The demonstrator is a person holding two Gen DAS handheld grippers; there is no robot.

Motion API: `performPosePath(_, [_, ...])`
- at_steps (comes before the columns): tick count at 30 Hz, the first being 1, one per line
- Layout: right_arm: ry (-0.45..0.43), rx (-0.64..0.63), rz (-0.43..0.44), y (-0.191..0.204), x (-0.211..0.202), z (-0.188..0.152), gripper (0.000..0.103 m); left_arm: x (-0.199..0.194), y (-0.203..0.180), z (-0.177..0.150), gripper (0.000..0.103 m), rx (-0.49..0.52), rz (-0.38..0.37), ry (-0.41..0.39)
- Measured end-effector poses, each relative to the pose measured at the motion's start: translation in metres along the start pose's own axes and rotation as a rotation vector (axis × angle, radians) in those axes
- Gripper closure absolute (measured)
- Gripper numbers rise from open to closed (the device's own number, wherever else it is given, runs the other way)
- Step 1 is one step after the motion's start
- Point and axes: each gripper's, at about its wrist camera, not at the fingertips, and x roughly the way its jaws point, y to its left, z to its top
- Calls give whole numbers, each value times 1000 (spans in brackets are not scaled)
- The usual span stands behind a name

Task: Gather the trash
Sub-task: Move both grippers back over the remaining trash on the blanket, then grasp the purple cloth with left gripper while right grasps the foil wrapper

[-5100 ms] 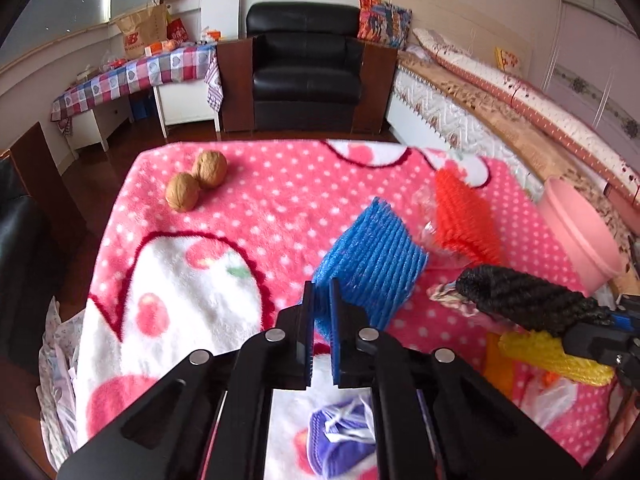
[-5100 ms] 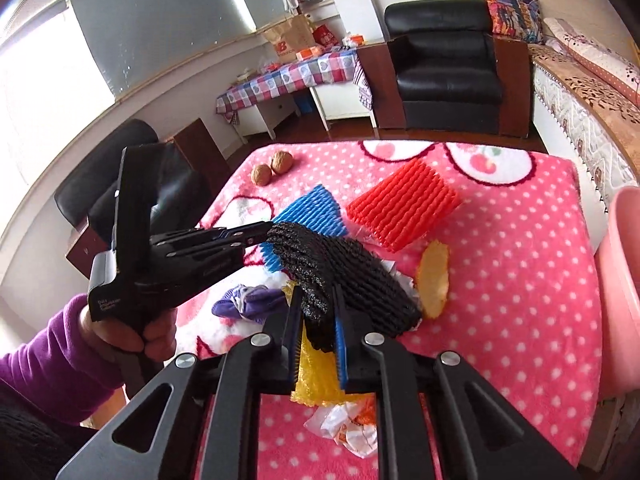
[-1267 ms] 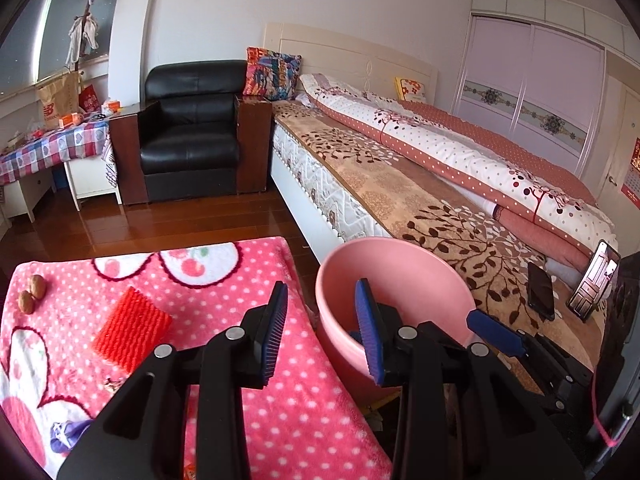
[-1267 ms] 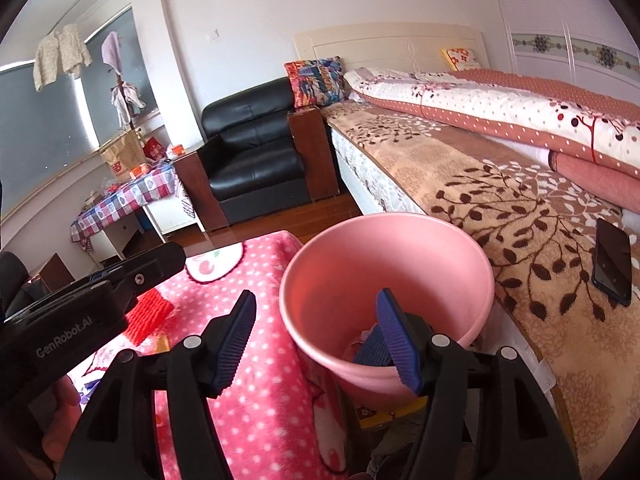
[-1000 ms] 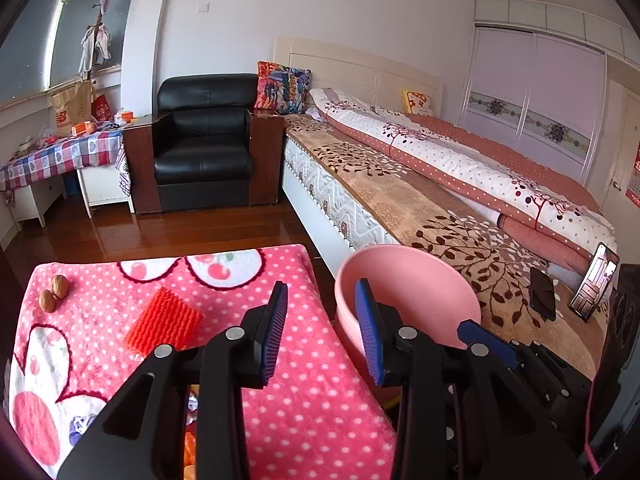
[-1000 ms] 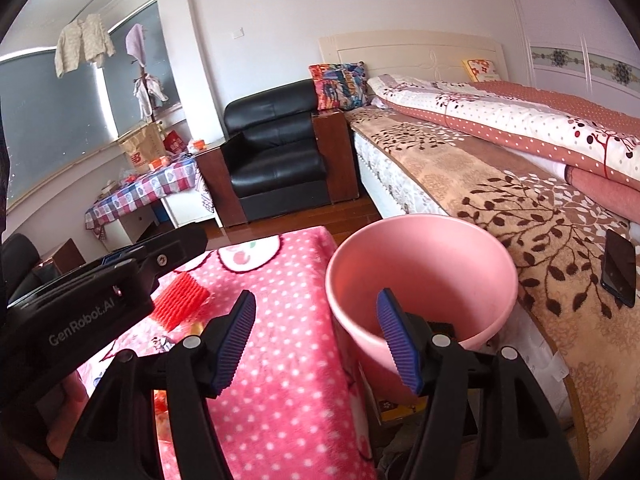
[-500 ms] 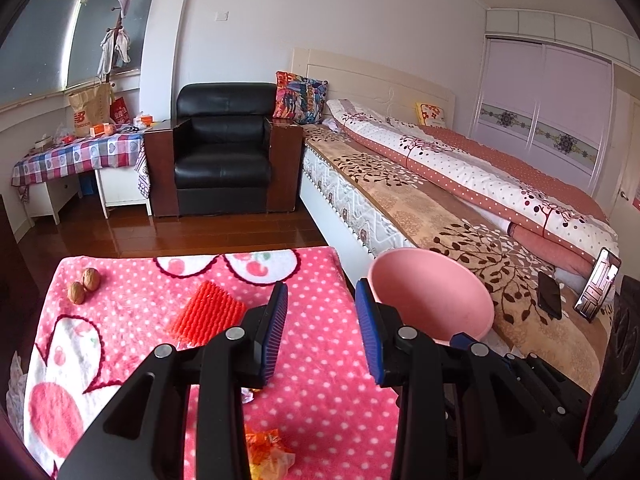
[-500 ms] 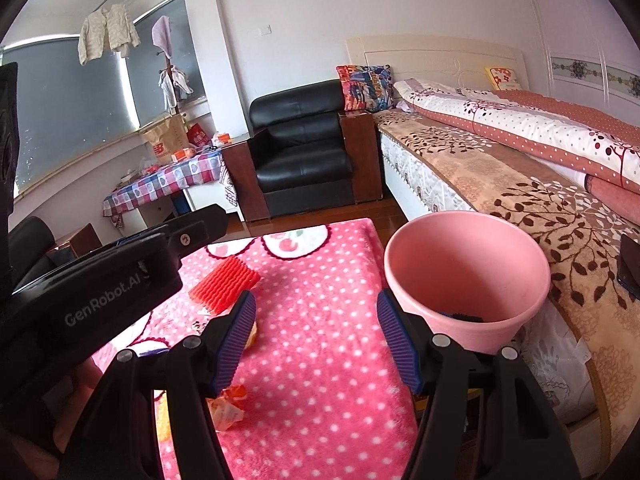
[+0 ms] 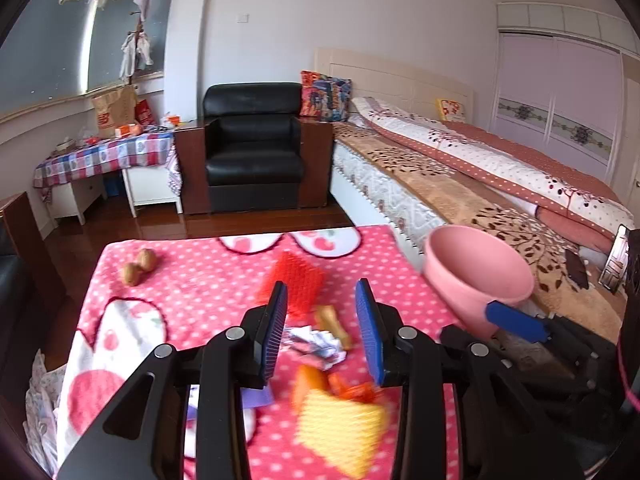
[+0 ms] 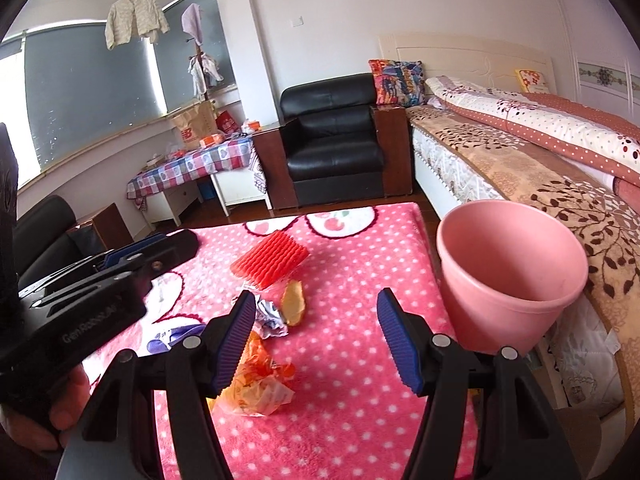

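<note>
Both grippers are open and empty above the pink dotted blanket. My left gripper hovers over trash: a red foam net, a peel piece, crumpled paper, an orange wrapper and a yellow foam net. My right gripper sits right of the left one, with the red net, peel, crumpled paper and orange wrapper ahead of it. The pink bin stands to the right of the table.
Two walnuts lie at the blanket's far left. A purple item lies near the left gripper. A bed runs along the right behind the bin. A black armchair and a checked side table stand beyond.
Both grippers, open since the blue and black nets left them, have swung left from over the bin back toward the table. The trash pile is now ahead of both.
</note>
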Motion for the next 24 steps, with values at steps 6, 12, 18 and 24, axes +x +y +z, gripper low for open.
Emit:
performPosePath(6, [33, -21, 37, 7, 13, -6, 41, -11, 53, -12, 68, -23, 35, 8])
performPosePath(12, [68, -31, 76, 11, 25, -12, 41, -12, 95, -36, 68, -45, 73, 76])
performPosePath(18, [98, -37, 104, 15, 35, -16, 41, -4, 123, -62, 68, -110, 81, 168])
performPosePath(24, [128, -44, 125, 17, 43, -20, 41, 15, 119, -75, 68, -93, 49, 232])
